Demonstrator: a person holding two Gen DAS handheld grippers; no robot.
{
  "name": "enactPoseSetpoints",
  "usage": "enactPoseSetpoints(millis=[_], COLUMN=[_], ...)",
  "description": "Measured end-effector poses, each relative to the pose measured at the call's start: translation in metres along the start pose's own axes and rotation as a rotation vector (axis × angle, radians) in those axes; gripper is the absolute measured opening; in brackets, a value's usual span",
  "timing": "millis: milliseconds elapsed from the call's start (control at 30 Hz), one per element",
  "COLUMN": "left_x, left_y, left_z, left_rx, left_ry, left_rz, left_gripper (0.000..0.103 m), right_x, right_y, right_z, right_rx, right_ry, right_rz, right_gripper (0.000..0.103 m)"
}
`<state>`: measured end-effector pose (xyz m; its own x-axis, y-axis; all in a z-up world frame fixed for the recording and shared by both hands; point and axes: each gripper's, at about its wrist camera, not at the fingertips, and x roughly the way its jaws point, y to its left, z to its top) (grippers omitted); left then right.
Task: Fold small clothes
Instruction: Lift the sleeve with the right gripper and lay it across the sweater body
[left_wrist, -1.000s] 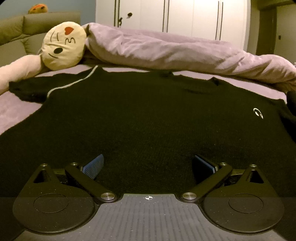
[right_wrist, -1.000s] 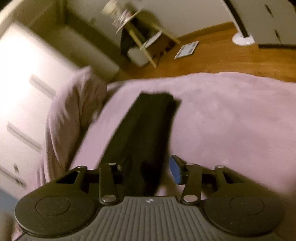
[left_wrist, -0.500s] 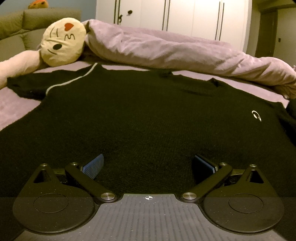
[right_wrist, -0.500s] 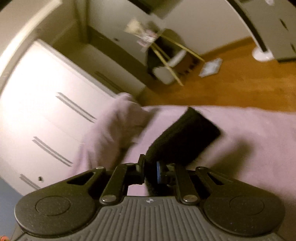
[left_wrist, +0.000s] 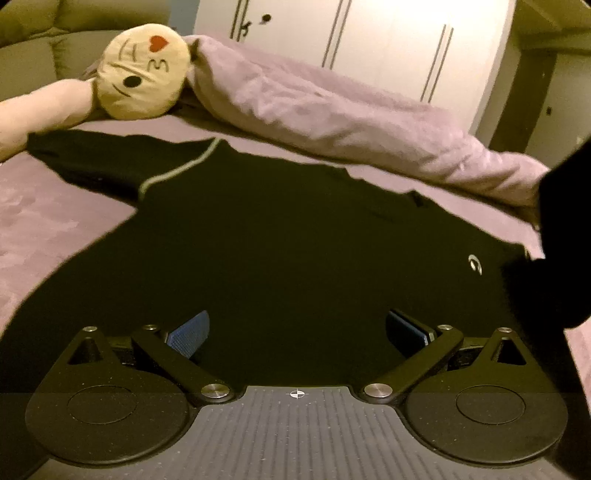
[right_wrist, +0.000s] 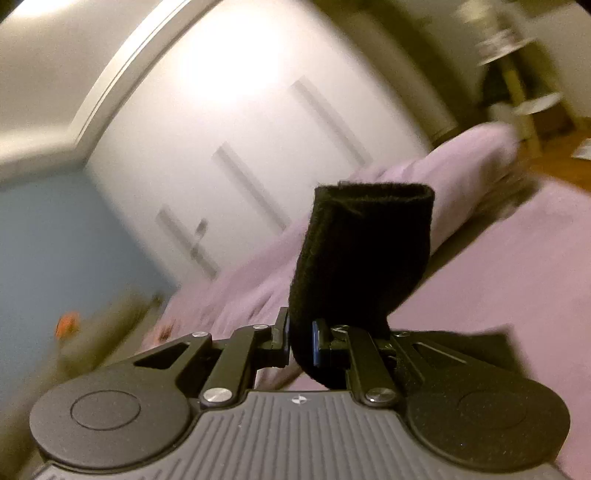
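A black sweater (left_wrist: 280, 251) with a small white logo (left_wrist: 475, 264) lies flat on the purple bed (left_wrist: 40, 221). Its left sleeve stretches toward the far left. My left gripper (left_wrist: 295, 328) is open, low over the sweater's hem. My right gripper (right_wrist: 300, 341) is shut on the sweater's right sleeve (right_wrist: 362, 254) and holds it up off the bed; the cuff stands above the fingers. The raised sleeve also shows in the left wrist view (left_wrist: 561, 236) at the right edge.
A bunched purple duvet (left_wrist: 332, 114) lies along the far side of the bed. A yellow plush face pillow (left_wrist: 142, 72) with a pink arm sits at the far left. White wardrobe doors (left_wrist: 388, 48) stand behind. Wooden floor (right_wrist: 561, 155) lies beyond the bed.
My right gripper closed on the sleeve and lifted it, swinging up and toward the sweater's body. The left gripper rose and tilted a little, still open.
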<state>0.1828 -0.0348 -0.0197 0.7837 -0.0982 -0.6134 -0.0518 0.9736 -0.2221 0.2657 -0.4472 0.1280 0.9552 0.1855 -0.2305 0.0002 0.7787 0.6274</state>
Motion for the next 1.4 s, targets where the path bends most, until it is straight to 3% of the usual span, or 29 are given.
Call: enactPoseSetpoints(millis=[100, 200, 300, 433, 533, 733, 1400], left_x=[-0.004, -0.002, 0.006, 0.029, 0.048, 0.074, 0.065], left_y=[0.016, 0.031, 0.042, 0.04, 0.026, -0.005, -0.006], left_z=[0.01, 0.019, 0.026, 0.035, 0.039, 0.041, 0.038], left_rx=[-0.03, -0.062, -0.081, -0.111, -0.121, -0.068, -0.066], left_ry=[-0.007, 0.014, 0.037, 0.077, 0.111, 0.144, 0.146], left_rz=[0.008, 0.004, -0.021, -0.071, -0.106, -0.097, -0.08], left_gripper=[0.103, 0.103, 0.103, 0.103, 0.103, 0.103, 0.103], right_x=[0.04, 0.067, 0.052, 0.03, 0.008, -0.008, 0.0], right_y=[0.039, 0.051, 0.036, -0.01, -0.042, -0.079, -0.082], right_z=[-0.057, -0.113, -0.154, -0.18, -0.188, -0.196, -0.195], right_rx=[-0.087, -0.097, -0.044, -0.001, 0.003, 0.006, -0.027], right_ry=[0.109, 0.218, 0.199, 0.179, 0.183, 0.2, 0.199], right_rz=[0.028, -0.003, -0.017, -0.148, -0.247, -0.337, -0.336], right_gripper=[0.014, 0.028, 0.038, 0.039, 0.039, 0.039, 0.042])
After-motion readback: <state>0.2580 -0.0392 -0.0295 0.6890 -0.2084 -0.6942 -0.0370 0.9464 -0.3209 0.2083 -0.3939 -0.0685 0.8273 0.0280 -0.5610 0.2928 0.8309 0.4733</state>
